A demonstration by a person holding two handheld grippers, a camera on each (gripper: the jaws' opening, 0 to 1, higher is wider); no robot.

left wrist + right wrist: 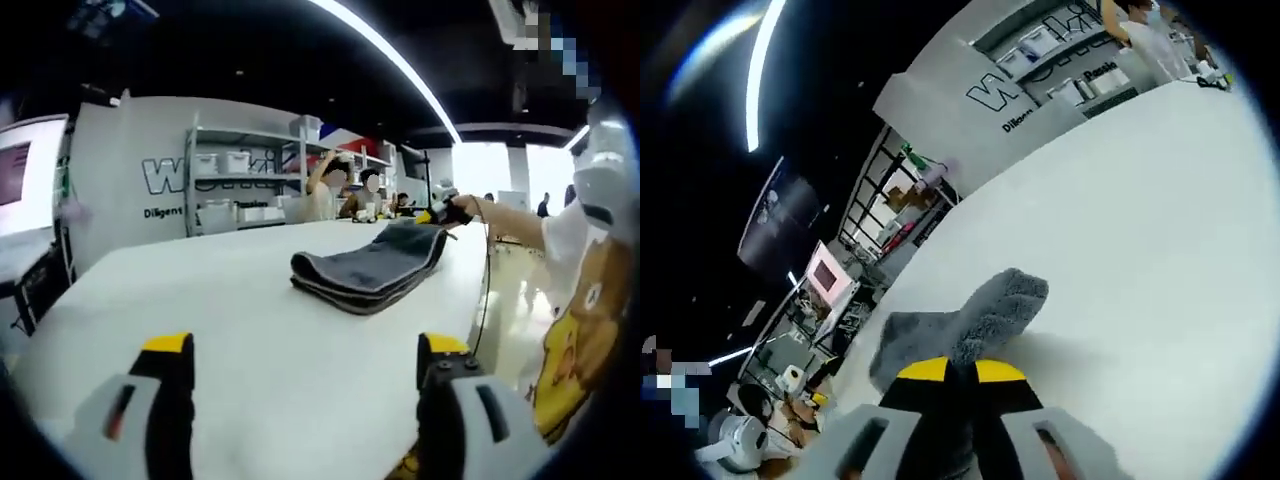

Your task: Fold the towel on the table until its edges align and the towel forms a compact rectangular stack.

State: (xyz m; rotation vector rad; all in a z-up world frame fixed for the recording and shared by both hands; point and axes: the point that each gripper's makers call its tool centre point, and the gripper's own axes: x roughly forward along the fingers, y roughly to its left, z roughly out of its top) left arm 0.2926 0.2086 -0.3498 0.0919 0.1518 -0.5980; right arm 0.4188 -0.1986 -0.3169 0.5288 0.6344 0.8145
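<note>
A dark grey towel (372,268) lies folded in layers on the white table (200,300), a little right of the middle. My left gripper (305,352) is open in front of the towel's near end, apart from it, with nothing between its yellow-tipped jaws. At the towel's far end, a hand holds my right gripper (443,211) against the cloth. In the right gripper view the right gripper (960,376) is shut on a bunched corner of the towel (985,305), which sticks up beyond the yellow tips.
The table's right edge (478,300) runs close to the towel, with a person's bear-print shirt (580,330) beside it. Shelves with white bins (235,185) stand behind the table, and people (335,190) are at its far end. Bare tabletop (1140,230) stretches ahead.
</note>
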